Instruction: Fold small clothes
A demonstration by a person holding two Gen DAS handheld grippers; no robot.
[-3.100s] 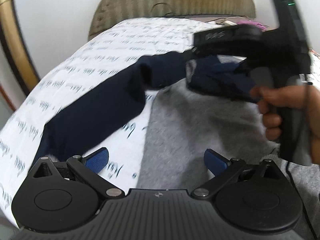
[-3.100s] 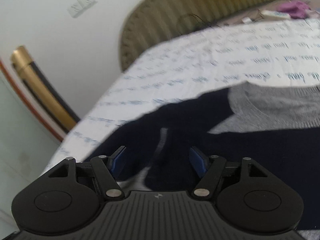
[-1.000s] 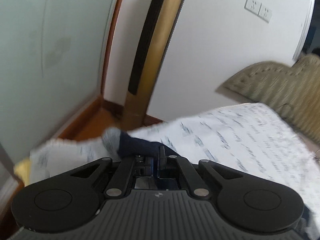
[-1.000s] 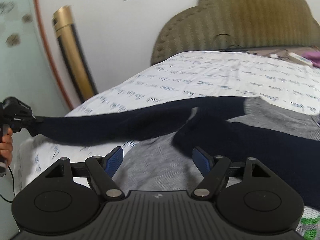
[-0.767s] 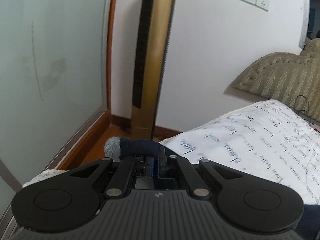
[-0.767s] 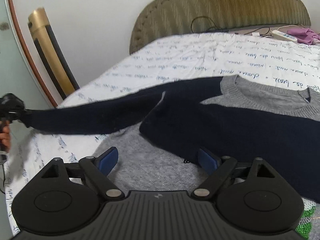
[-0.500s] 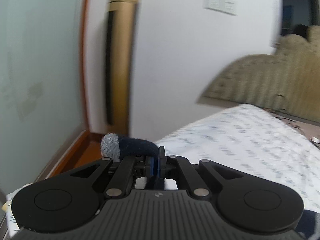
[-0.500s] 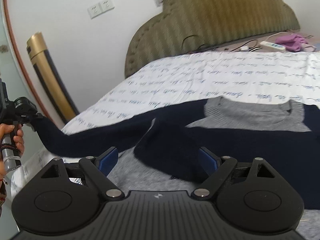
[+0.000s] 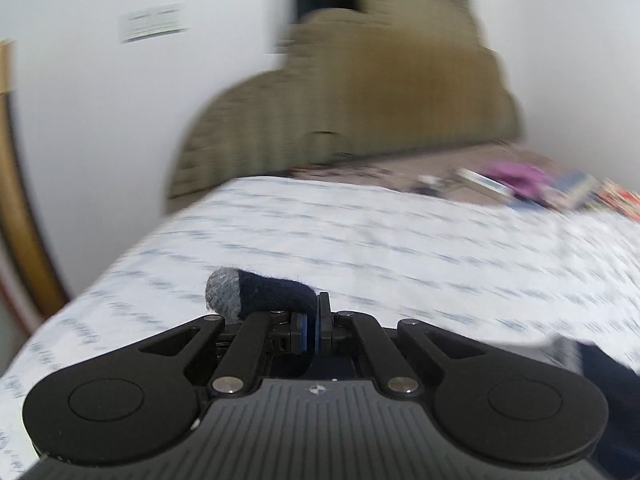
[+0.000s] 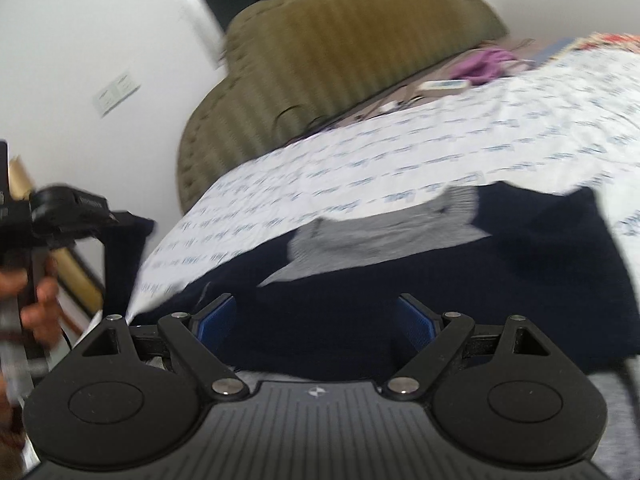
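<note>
A navy and grey knit sweater [image 10: 460,280] lies on the bed, grey collar [image 10: 384,232] up the middle, one navy sleeve folded across its body. My left gripper [image 9: 311,328] is shut on the other sleeve's end; its navy cuff with a grey tip [image 9: 256,294] pokes out over the fingers. In the right wrist view that gripper [image 10: 72,212] is at the left bed edge with the sleeve [image 10: 124,256] hanging from it. My right gripper [image 10: 316,320] is open and empty, low over the sweater's navy part.
The bed has a white sheet with blue script print [image 10: 400,160] and an olive padded headboard [image 10: 340,40]. A gold tower fan [image 9: 12,200] stands at the left. A purple cloth [image 10: 486,62] and a remote [image 10: 442,86] lie by the headboard.
My left gripper has swung right, from facing the wall and fan to facing the bed, still holding the cuff. The right gripper has moved closer over the sweater and tilted.
</note>
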